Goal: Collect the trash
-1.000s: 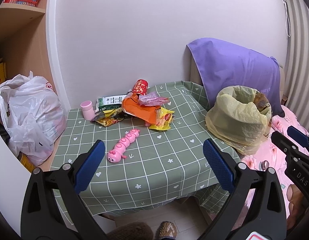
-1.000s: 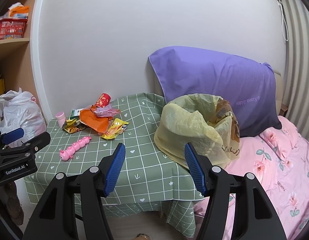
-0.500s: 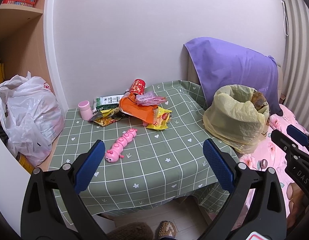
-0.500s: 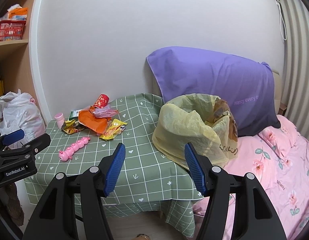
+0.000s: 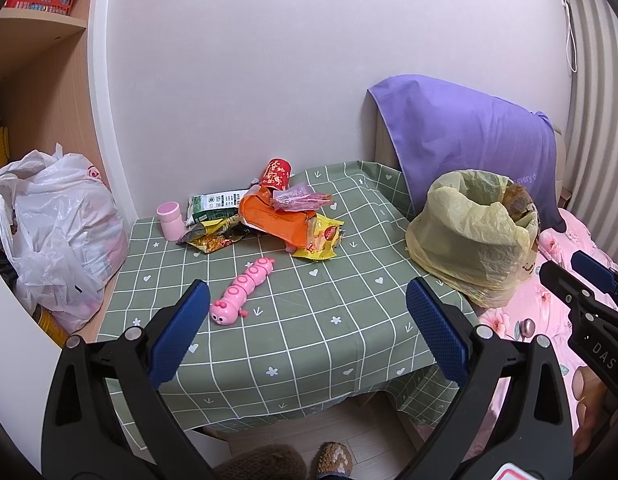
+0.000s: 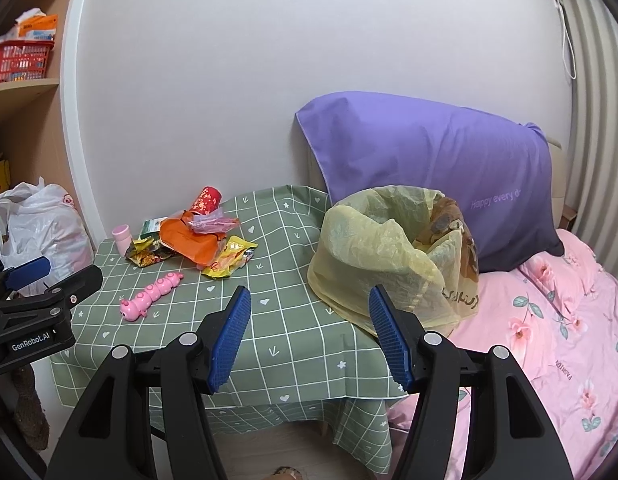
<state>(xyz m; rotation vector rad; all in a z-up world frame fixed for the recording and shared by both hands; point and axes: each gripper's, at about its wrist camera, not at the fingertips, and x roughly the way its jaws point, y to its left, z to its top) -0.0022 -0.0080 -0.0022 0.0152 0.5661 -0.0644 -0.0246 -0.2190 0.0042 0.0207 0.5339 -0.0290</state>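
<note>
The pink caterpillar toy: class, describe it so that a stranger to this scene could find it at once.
Start at the table with the green checked cloth. In front of the heap of snack wrappers, apart from it, lies the pink caterpillar toy. Unlike the flat, crumpled wrappers and the upright pink cup, it is a long chain of round segments with a face.

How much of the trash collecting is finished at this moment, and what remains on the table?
Done: nothing clearly; the yellow trash bag stands open at the table edge. In hand: nothing, since the left gripper and right gripper are both open. Left: the whole wrapper pile by the wall. The pink caterpillar toy probably stays.
</note>
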